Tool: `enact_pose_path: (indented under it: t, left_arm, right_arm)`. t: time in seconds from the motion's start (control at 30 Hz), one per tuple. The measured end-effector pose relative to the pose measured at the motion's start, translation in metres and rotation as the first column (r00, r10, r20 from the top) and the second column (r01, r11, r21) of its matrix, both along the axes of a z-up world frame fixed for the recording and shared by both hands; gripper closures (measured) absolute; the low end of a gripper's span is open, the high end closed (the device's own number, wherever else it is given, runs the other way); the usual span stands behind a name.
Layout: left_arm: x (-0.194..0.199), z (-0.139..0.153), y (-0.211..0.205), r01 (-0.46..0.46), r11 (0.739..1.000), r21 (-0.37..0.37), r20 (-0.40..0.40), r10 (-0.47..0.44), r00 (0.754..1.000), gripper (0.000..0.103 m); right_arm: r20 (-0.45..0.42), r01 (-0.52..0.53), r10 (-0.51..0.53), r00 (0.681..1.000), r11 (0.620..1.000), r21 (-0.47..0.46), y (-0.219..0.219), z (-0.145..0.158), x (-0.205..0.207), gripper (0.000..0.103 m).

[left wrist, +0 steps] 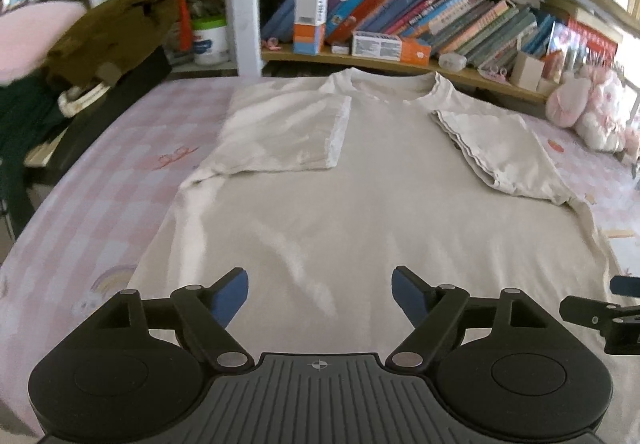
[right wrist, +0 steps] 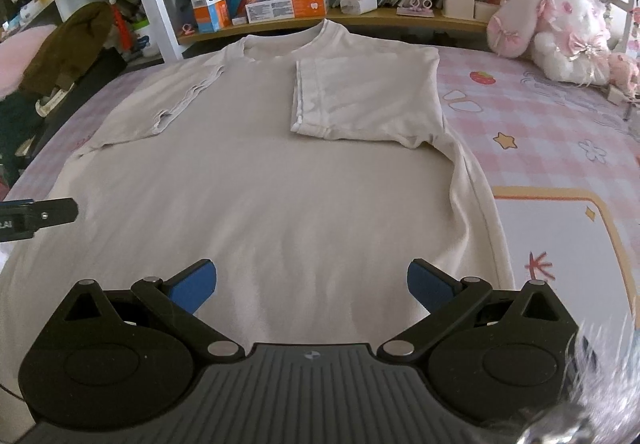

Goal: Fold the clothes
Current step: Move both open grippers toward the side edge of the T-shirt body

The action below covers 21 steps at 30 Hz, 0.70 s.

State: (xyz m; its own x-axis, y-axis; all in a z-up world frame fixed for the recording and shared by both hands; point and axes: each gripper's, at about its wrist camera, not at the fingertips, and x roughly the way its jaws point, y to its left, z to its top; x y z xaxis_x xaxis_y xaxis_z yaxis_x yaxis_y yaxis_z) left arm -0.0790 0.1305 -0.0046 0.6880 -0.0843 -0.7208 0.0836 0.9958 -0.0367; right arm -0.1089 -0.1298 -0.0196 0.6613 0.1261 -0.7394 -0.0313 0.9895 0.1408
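At the far left edge of the bed (left wrist: 120,172), an olive garment (left wrist: 108,40) slumps over a dark bag whose contents are hidden. Beside it on the shelf (right wrist: 360,20) stands a white tub (left wrist: 210,42) holding pens, then a row of leaning books (left wrist: 420,8). The cream T-shirt (left wrist: 340,204) lies flat mid-bed, its long axis running from the near edge to the collar at the far edge, both sleeves folded inward; its hem is cut off behind the grippers. The left gripper (left wrist: 320,296) and right gripper (right wrist: 312,284) both hang released above the cloth, nothing between their jaws. A pink plush toy (right wrist: 560,32) sits at the far right corner.
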Motion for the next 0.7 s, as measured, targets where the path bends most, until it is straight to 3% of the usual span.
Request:
enact_pose_path:
  t: [0.2, 0.33, 0.7]
  left_arm:
    - [-0.041, 0.008, 0.028, -0.023, 0.999, -0.036, 0.038, 0.025, 0.999, 0.021]
    - [-0.072, 0.014, 0.044, -0.024, 0.998, -0.050, 0.067, 0.027, 0.997, 0.016]
    - [-0.142, 0.012, 0.091, -0.060, 0.992, -0.110, 0.076, 0.069, 0.995, 0.015]
  right_arm:
    - [0.052, 0.015, -0.013, 0.999, 0.999, -0.036, 0.022, 0.015, -0.036, 0.000]
    - [0.087, 0.050, -0.044, 0.995, 0.996, -0.069, 0.036, 0.022, -0.066, 0.000]
    - [0.097, 0.184, -0.176, 0.980, 0.980, -0.077, 0.037, 0.027, -0.154, 0.000]
